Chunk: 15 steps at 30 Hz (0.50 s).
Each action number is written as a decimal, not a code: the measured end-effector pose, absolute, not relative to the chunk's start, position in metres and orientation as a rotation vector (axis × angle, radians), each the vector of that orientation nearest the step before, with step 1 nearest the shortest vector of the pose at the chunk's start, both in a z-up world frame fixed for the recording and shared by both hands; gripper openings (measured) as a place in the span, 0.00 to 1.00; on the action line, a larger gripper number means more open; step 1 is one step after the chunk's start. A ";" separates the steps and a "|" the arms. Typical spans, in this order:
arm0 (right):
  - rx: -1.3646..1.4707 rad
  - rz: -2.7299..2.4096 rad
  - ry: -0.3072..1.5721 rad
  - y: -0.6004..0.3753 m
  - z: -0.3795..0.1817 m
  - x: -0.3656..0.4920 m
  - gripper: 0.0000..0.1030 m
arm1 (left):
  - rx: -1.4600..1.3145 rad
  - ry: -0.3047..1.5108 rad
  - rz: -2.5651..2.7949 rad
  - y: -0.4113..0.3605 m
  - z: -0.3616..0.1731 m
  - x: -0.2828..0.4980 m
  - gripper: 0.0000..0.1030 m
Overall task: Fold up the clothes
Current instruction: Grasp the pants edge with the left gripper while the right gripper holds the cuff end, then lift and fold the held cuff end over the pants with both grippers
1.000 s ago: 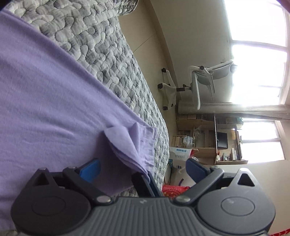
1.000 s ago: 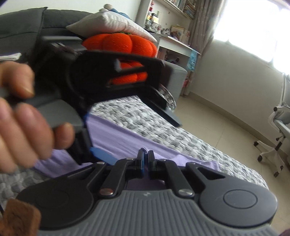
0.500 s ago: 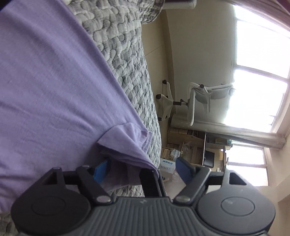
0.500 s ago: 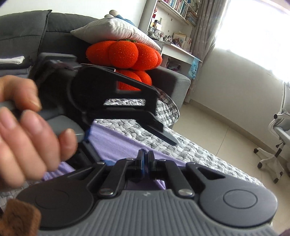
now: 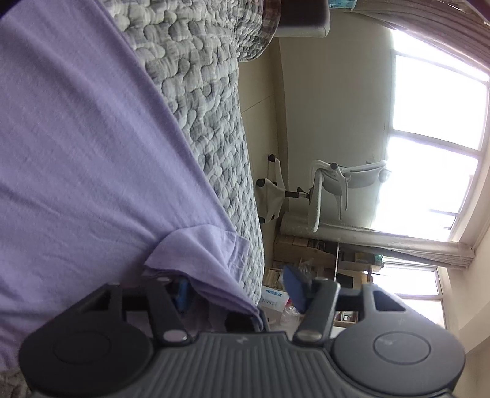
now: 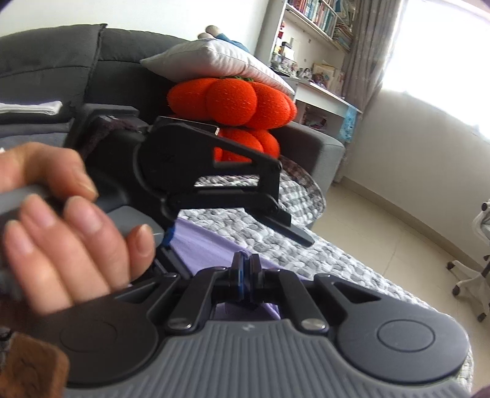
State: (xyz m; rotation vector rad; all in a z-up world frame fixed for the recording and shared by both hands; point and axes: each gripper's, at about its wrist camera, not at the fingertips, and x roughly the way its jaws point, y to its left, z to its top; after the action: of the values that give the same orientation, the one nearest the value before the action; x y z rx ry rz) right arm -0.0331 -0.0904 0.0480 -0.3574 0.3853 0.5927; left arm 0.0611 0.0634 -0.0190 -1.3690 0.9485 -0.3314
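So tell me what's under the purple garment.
The purple garment lies spread on a grey quilt, which shows along its edge. A folded-over flap drapes between the open left hand-held gripper fingers. Anything beneath the cloth's middle is covered.

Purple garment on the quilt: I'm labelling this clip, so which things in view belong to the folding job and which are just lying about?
Part of the job:
purple garment
left claw, open around its folded corner
right claw, shut
grey quilt it lies on

Just lying about:
orange plush cushion
white pillow
white office chair
bookshelf
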 end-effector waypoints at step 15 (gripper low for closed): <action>-0.359 0.614 0.404 -0.052 0.046 -0.041 0.02 | -1.028 0.899 -0.259 0.120 0.011 0.070 0.02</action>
State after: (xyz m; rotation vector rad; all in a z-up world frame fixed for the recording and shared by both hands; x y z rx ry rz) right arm -0.0406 -0.0520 0.0456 -0.3591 0.4041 0.6137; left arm 0.0702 0.1197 0.0107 -1.0277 0.8994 -0.2585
